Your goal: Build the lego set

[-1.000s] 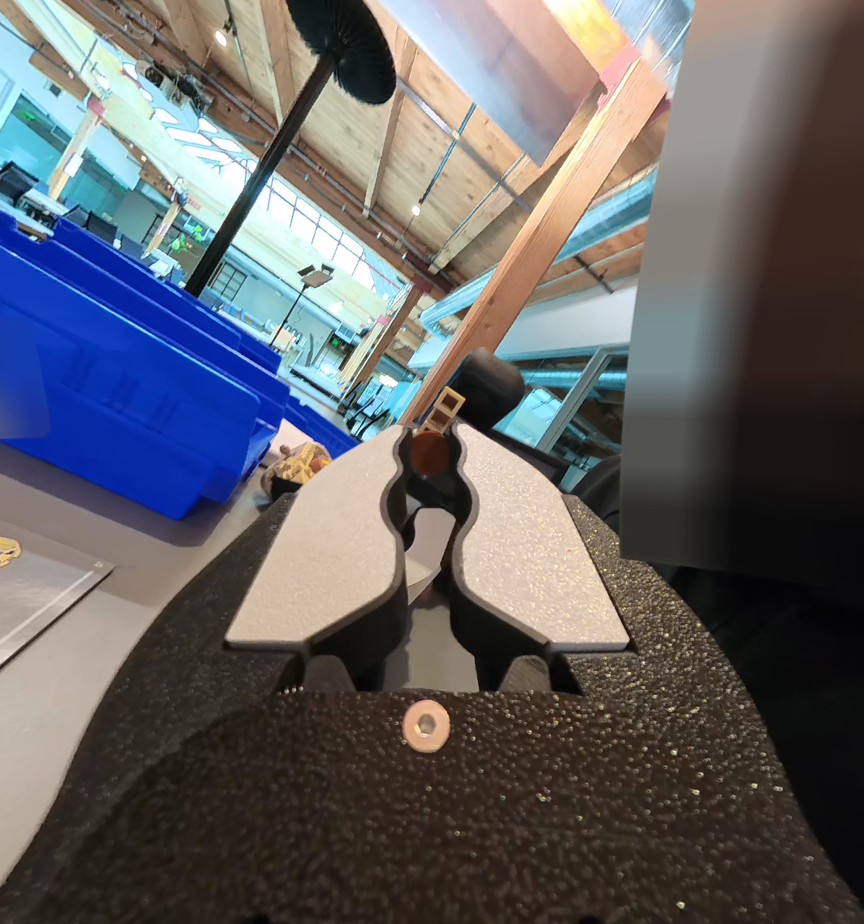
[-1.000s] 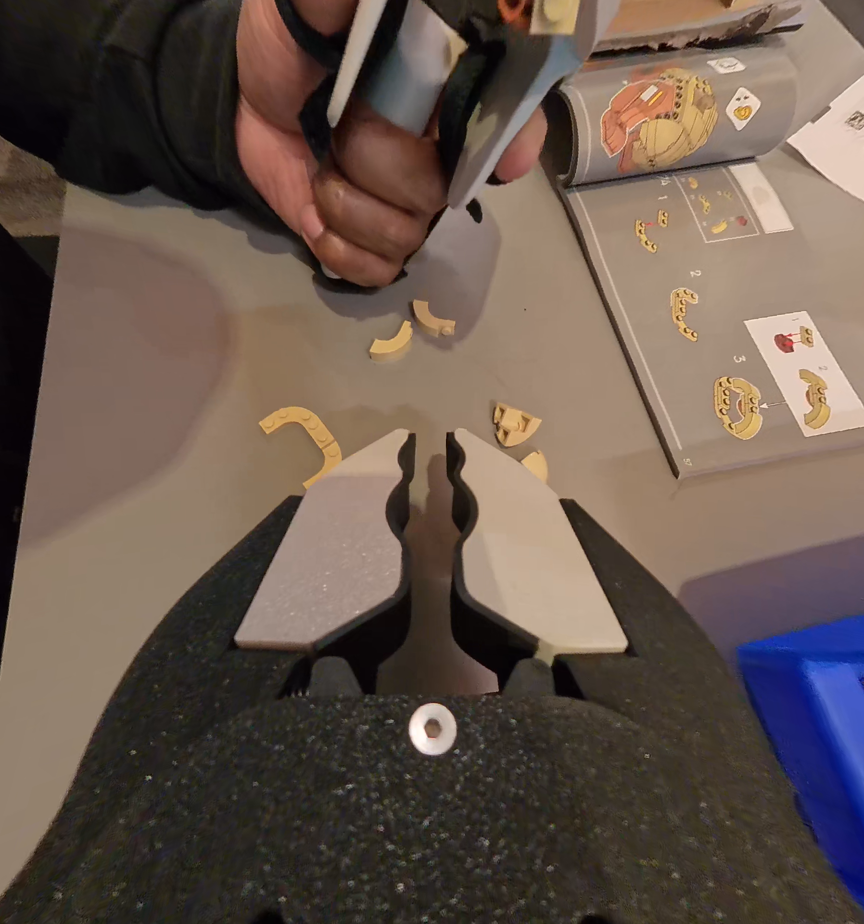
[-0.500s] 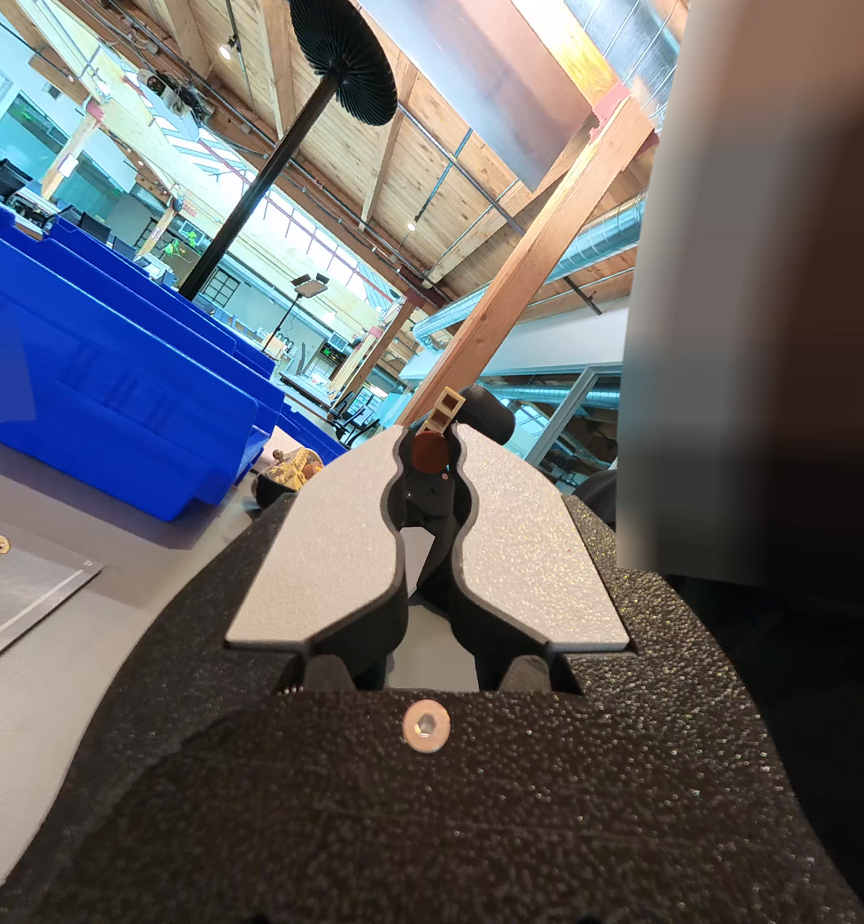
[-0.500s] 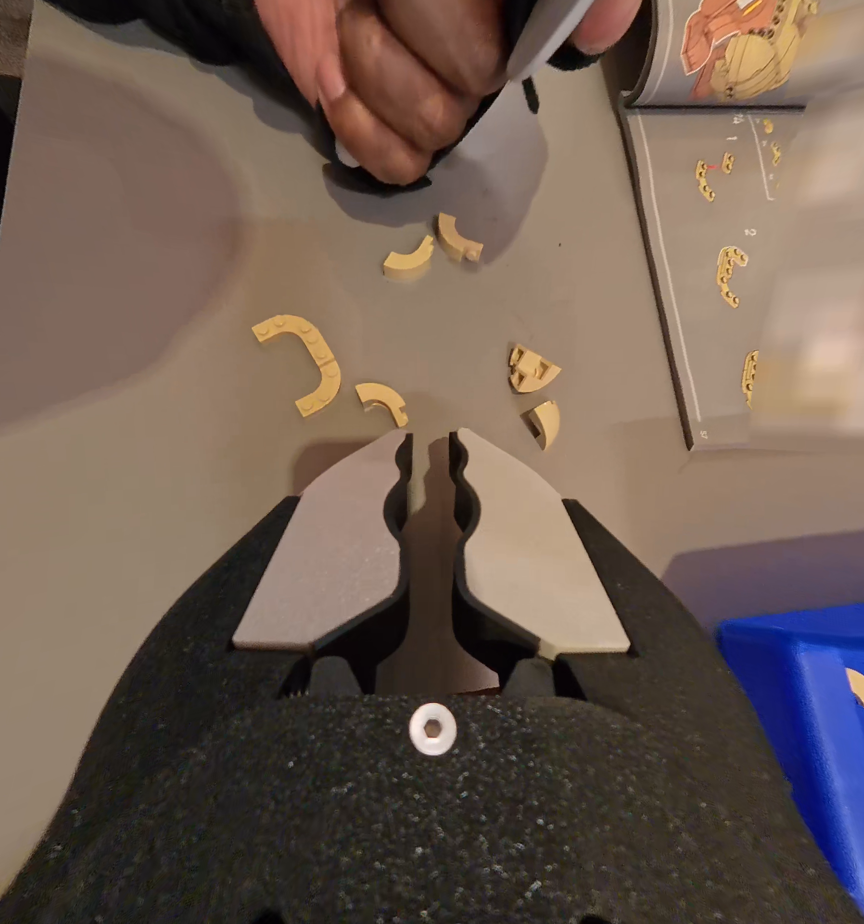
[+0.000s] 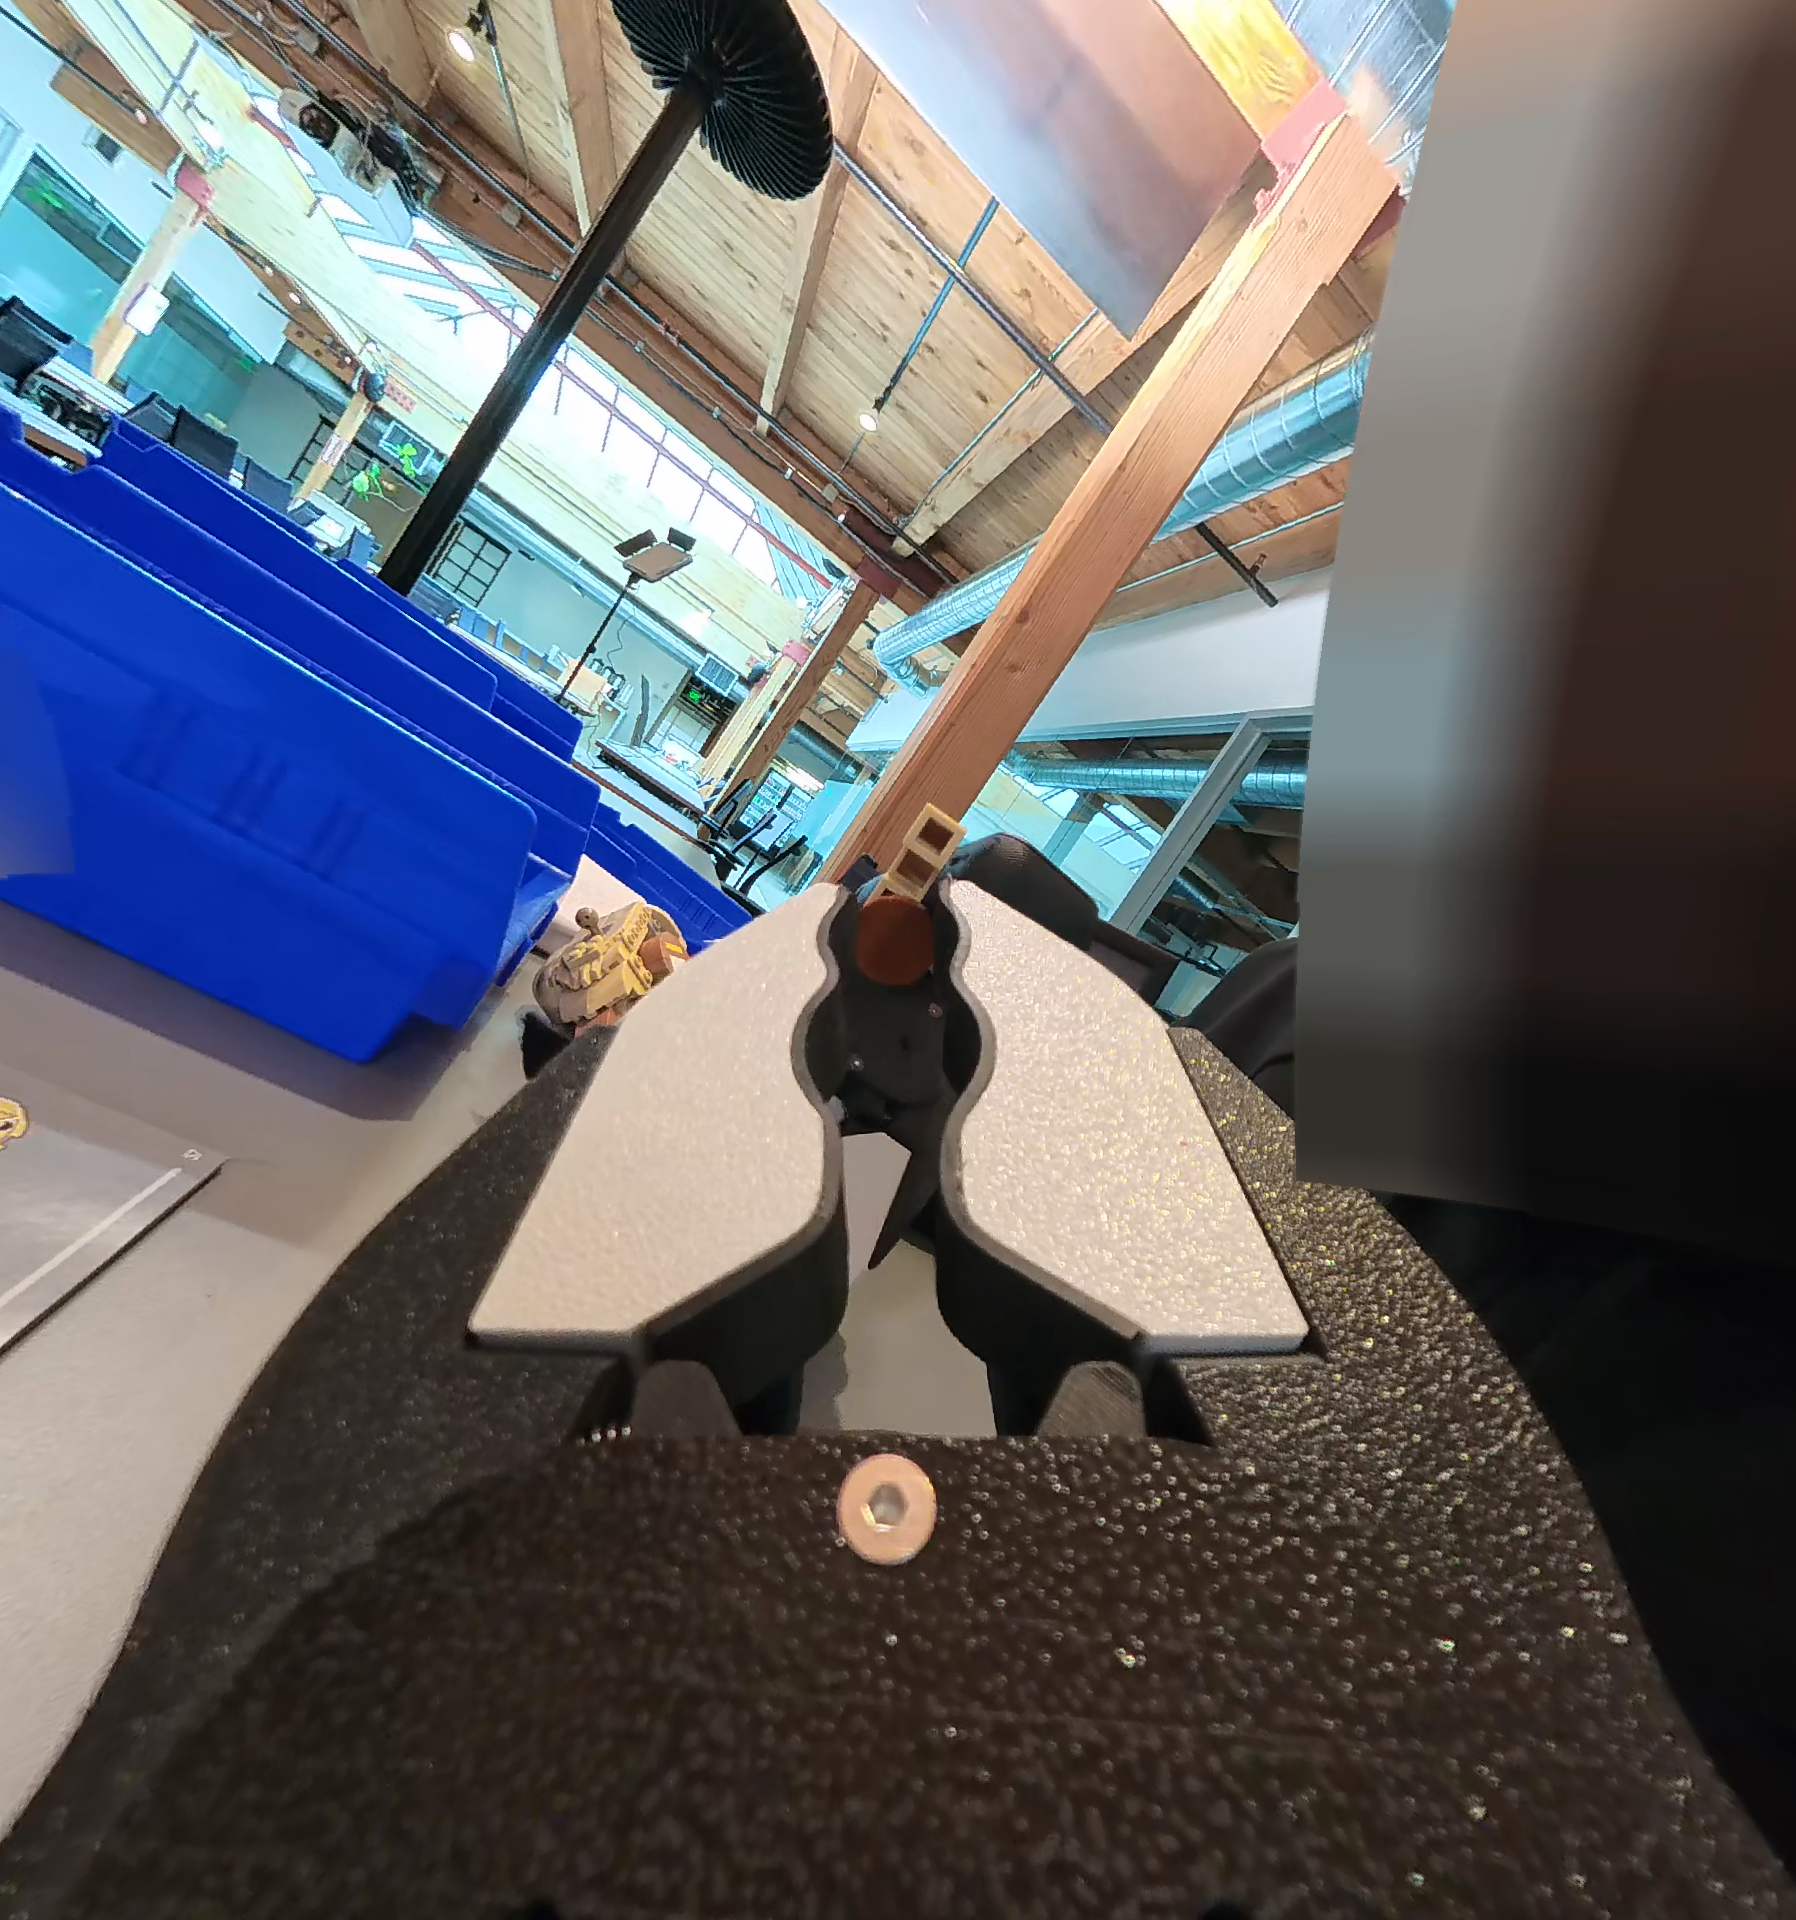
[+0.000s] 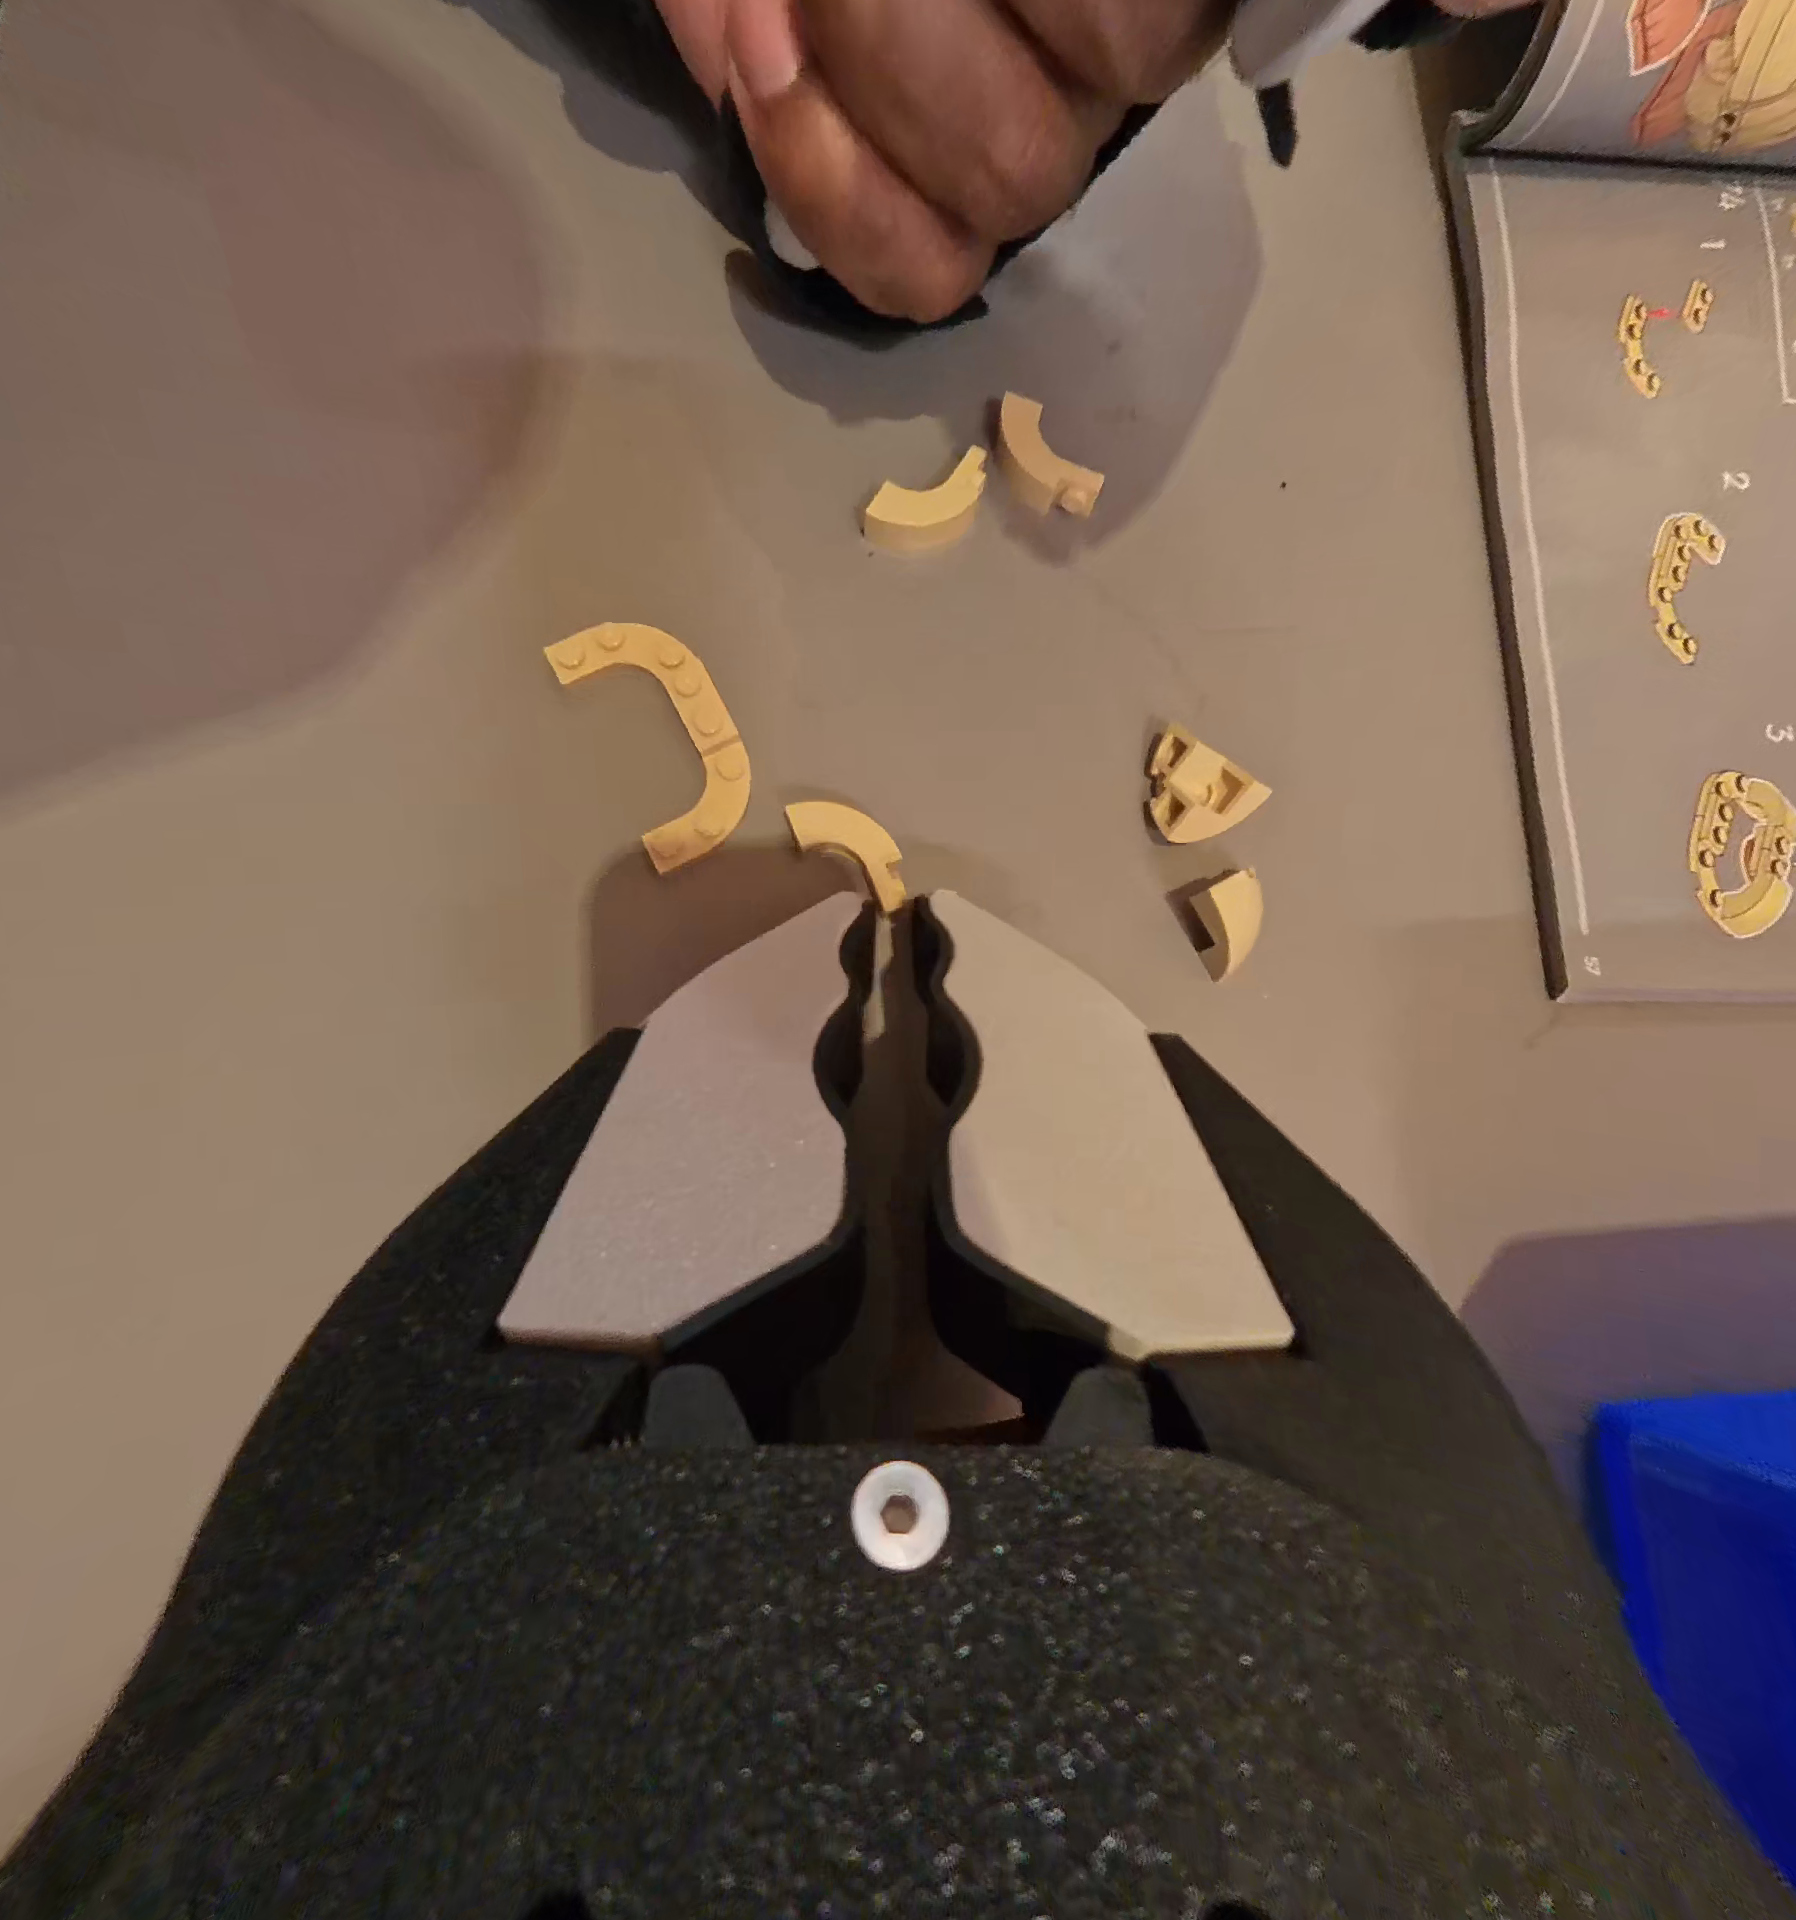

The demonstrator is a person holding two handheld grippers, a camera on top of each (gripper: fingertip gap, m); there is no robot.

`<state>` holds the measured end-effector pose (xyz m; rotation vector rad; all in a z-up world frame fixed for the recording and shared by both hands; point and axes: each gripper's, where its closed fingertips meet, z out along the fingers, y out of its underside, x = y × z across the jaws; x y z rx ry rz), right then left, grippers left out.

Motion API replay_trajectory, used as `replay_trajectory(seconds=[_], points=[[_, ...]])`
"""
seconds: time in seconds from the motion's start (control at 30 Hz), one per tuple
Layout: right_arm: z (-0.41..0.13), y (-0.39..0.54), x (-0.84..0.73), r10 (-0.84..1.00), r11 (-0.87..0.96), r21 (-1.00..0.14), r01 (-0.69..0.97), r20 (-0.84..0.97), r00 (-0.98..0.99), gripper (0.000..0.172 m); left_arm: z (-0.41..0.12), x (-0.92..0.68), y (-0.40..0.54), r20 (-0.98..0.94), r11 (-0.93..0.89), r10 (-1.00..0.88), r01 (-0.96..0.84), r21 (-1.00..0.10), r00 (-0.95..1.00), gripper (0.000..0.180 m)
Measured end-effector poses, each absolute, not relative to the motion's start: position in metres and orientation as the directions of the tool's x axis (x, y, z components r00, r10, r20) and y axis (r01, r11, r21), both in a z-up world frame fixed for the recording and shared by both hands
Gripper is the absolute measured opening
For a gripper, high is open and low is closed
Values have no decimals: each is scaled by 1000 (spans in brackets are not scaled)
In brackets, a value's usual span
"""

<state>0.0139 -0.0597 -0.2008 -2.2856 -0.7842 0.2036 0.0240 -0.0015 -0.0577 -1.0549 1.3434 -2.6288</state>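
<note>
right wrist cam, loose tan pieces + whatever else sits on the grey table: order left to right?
U-shaped studded plate → small curved arch piece at the right gripper fingertips → quarter-round wedge → open instruction booklet → blue bin.

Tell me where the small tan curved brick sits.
Right wrist view, centre: the small tan curved brick is pinched at one end by the right gripper, beside the studded U-shaped plate.

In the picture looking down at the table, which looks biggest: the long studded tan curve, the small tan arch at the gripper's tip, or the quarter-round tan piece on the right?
1. Long studded curve, clearly largest.
2. and 3. The small arch and the quarter-round piece look about alike; I cannot rank them.
</note>
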Motion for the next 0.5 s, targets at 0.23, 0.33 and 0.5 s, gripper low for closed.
replay_trajectory(seconds=[0.23,0.33,0.5], points=[[-194,-49,23,465,-628,-673,392,80,882,3,-59,24,-3,558,-622,-308,-281,-731,-771,13],[-188,-42,43,353,-632,-661,404,219,910,3,-60,25,-2,551,-609,-333,-272,-745,-765,13],[-174,-35,62,273,-526,-525,669,640,718,3,-63,28,1,527,-573,-400,-244,-782,-750,13]])
